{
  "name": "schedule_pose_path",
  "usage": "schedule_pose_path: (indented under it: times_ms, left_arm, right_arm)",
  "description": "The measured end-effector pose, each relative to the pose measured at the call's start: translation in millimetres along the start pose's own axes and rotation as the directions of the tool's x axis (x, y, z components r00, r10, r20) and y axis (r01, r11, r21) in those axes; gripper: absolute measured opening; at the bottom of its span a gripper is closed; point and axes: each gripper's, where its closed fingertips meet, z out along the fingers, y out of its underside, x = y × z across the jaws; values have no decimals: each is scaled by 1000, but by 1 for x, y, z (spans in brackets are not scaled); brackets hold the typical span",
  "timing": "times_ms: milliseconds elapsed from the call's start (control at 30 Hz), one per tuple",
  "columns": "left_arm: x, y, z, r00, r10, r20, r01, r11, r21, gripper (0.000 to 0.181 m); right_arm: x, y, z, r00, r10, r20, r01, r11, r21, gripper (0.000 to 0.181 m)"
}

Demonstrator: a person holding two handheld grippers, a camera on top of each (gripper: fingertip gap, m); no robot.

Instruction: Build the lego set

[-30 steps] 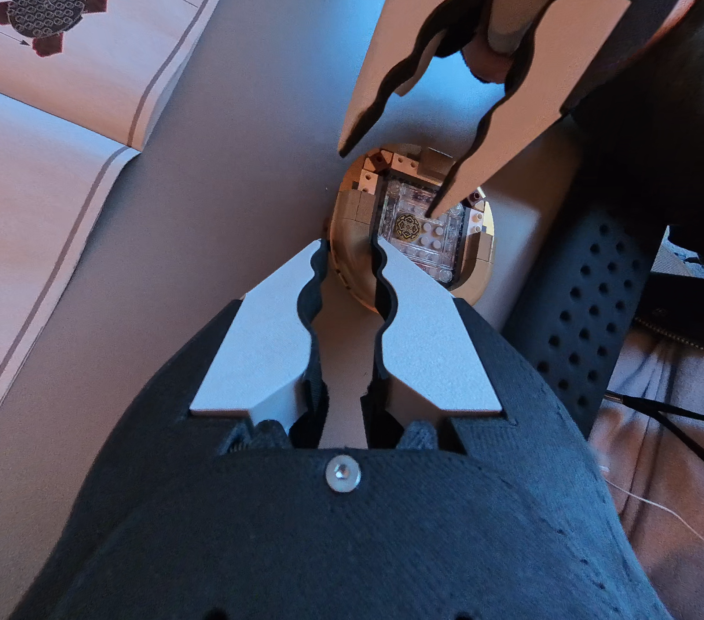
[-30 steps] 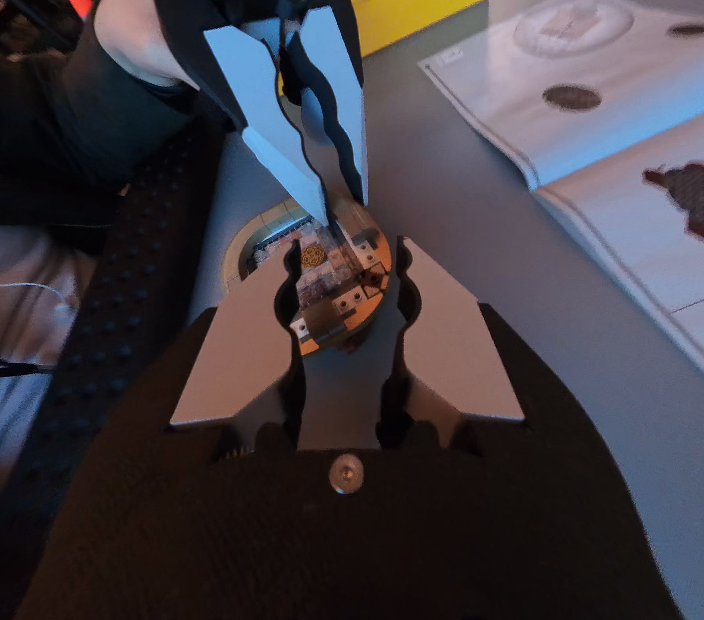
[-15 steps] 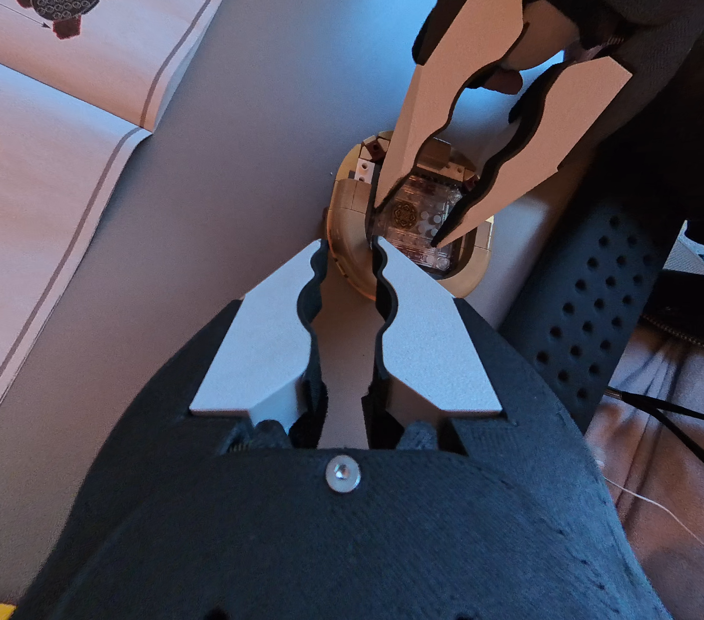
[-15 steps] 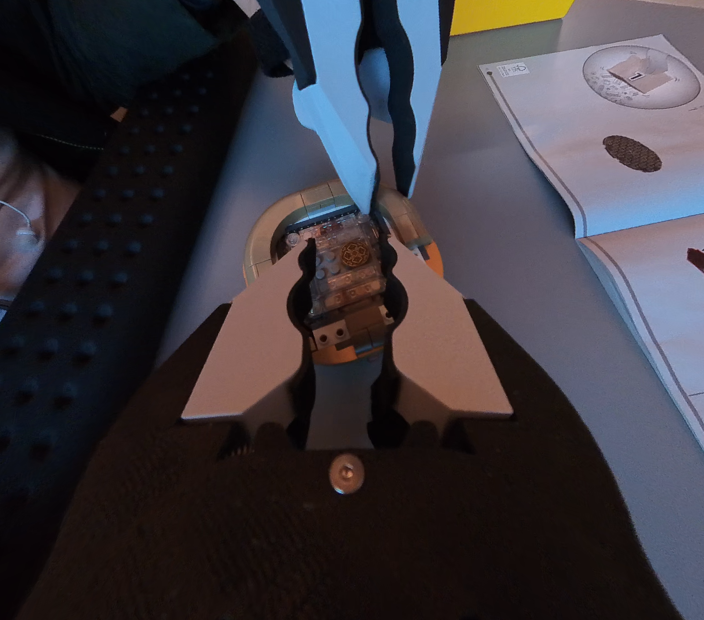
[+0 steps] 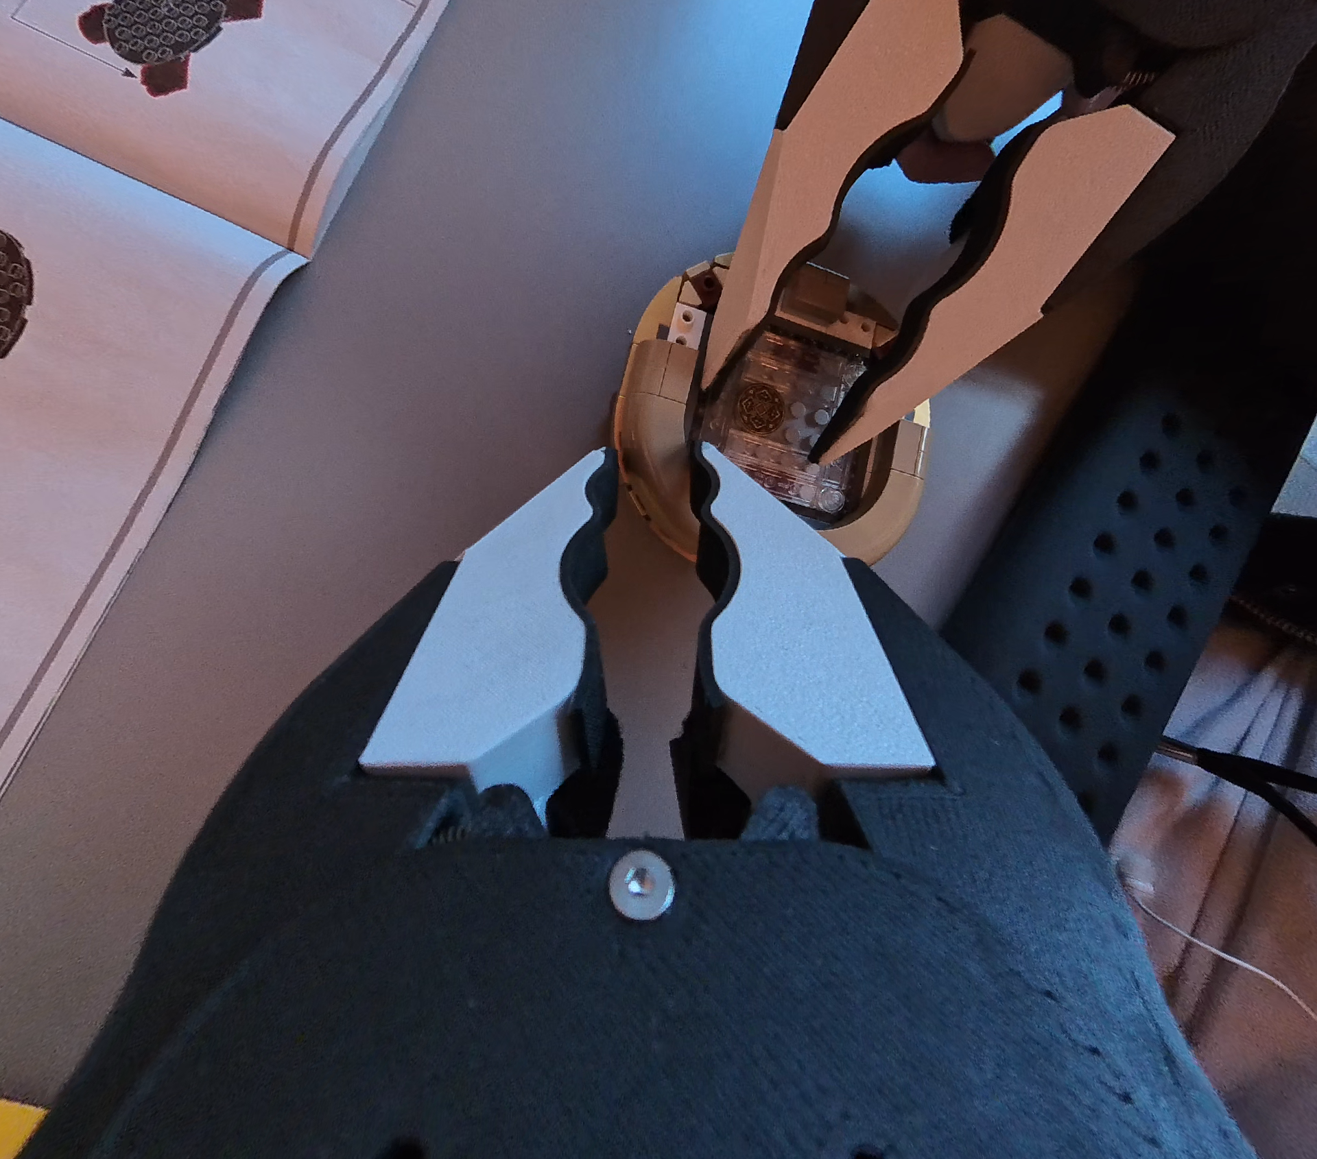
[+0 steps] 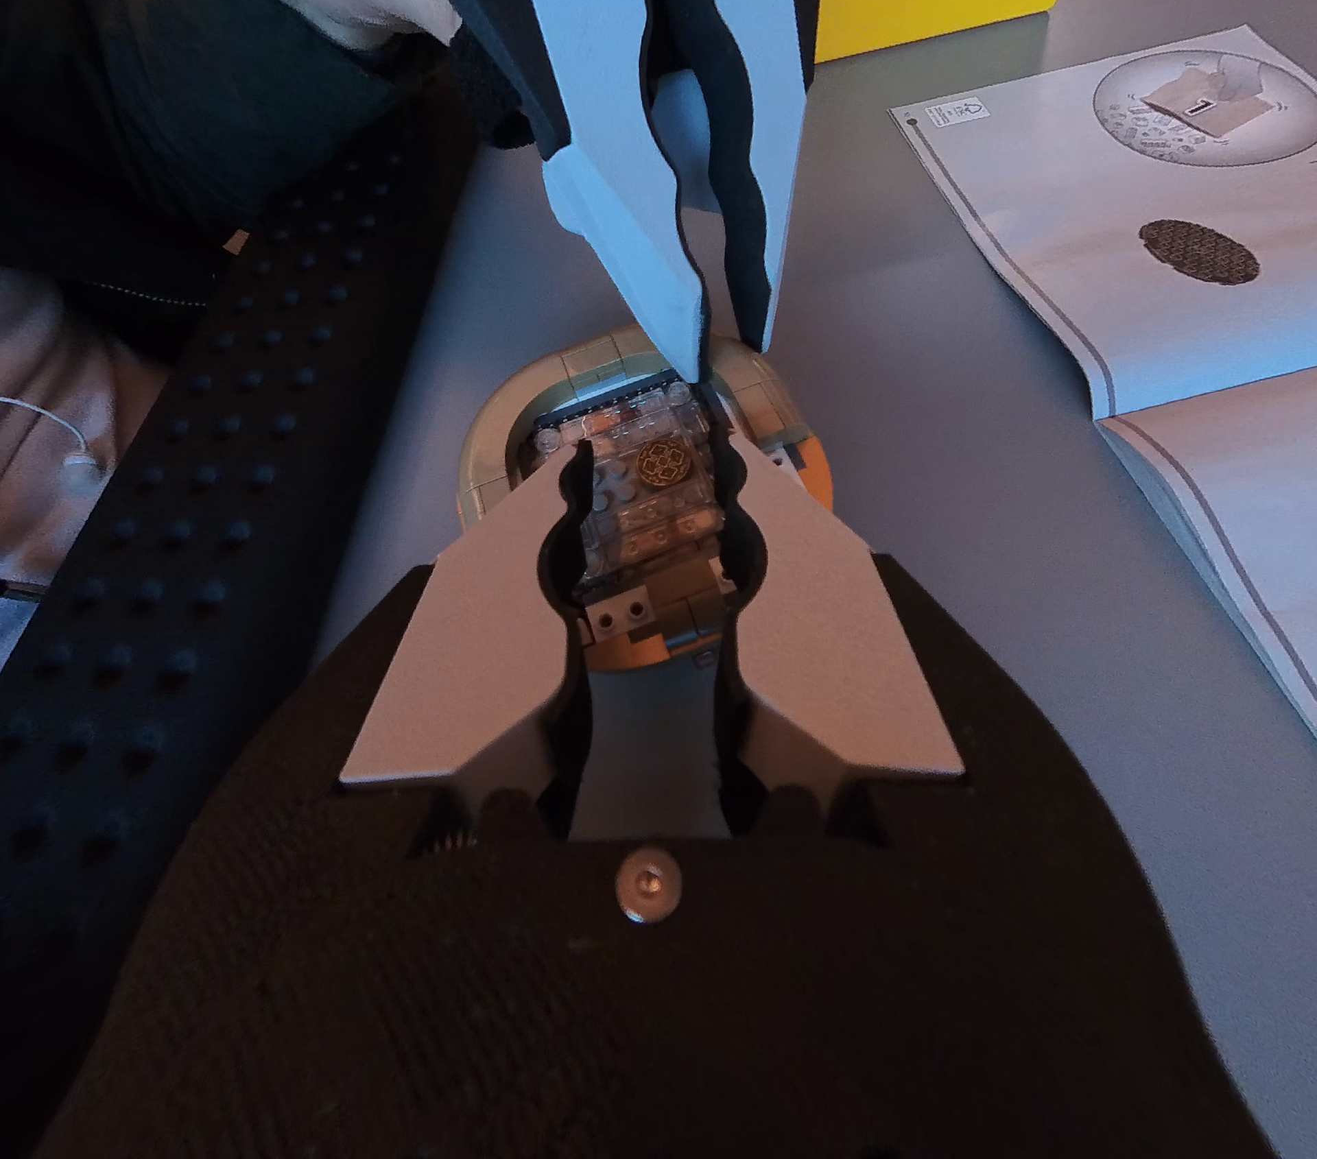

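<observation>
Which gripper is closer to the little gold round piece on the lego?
Right. The right gripper has its fingers either side of the clear block carrying the gold round piece; the left gripper grips the tan rim beside it.

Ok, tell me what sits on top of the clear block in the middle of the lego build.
On the clear block lies a round gold patterned tile, beside bare studs. The right tongs straddle the block and hide its edges.
</observation>
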Motion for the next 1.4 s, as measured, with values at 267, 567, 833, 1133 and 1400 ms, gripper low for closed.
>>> schedule_pose_path:
  times_ms: [267,567,833,1133,1400]
  left_arm:
    - [0,-4,-1,999,25,33,-26,999,32,14]
    - [4,-51,-76,998,18,66,-40,934,355,0]
    - [18,-17,-20,927,-174,-331,230,963,139,27]
    - [4,10,0,996,77,-33,-77,997,-7,108]
    - [0,21,-1,993,-14,-113,10,999,-35,95]
  right_arm:
    - [0,0,0,1000,14,2,-14,1000,11,36]
    - [1,0,0,1000,5,1,-6,1000,17,35]
    - [2,-2,0,1000,14,3,-15,999,39,34]
    - [42,-19,-32,984,102,-143,-71,976,207,52]
    - [24,5,-11,958,273,86,-280,957,75,45]
